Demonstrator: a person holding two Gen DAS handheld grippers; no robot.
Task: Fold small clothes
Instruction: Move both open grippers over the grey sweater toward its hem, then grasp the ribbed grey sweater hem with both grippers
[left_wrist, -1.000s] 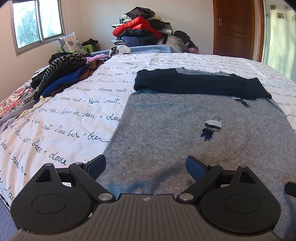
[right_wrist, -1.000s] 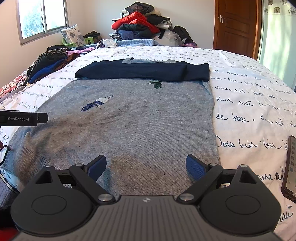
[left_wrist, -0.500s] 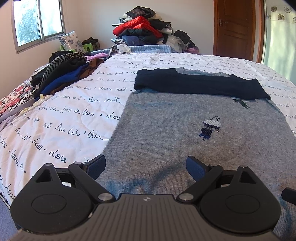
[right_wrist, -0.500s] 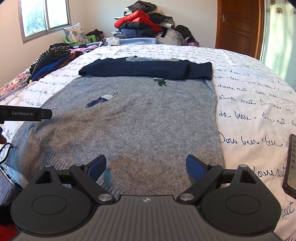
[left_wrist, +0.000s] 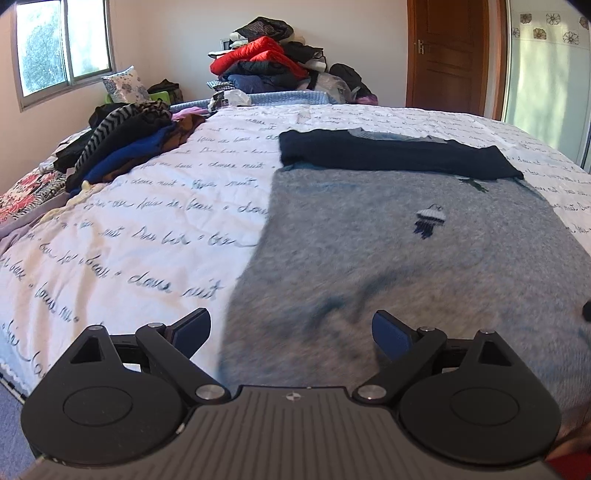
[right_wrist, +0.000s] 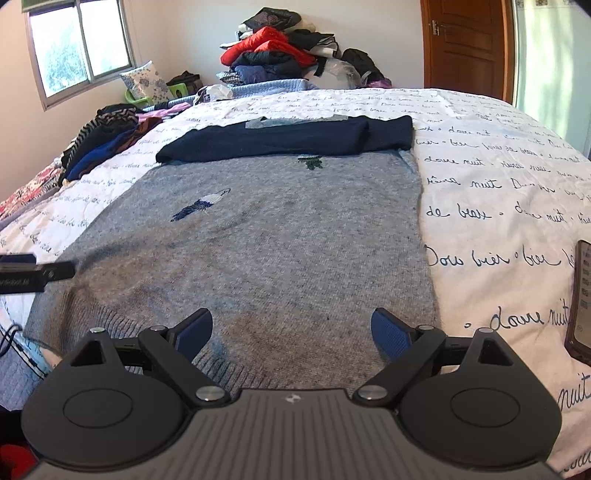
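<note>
Sunlit from the window (left_wrist: 62, 48), the bed (left_wrist: 122, 229) under its script-printed cover carried the grey sweater (right_wrist: 258, 251) spread flat, its navy sleeves (right_wrist: 288, 142) folded across the top. Since a second before, your left tool (left_wrist: 291, 328) had slid leftward, so its near fingertip (left_wrist: 192, 326) now sat over white cover while the sweater's left edge ran between the jaws; the view was blurred with that motion. Your right tool (right_wrist: 291, 328) had edged forward over the ribbed hem. Both tools stood wide open, holding nothing. Bare cover lay open to the sweater's right, bounded by a phone (right_wrist: 580, 299) at the edge, and to its left up to the clothes pile (left_wrist: 122, 144).
</note>
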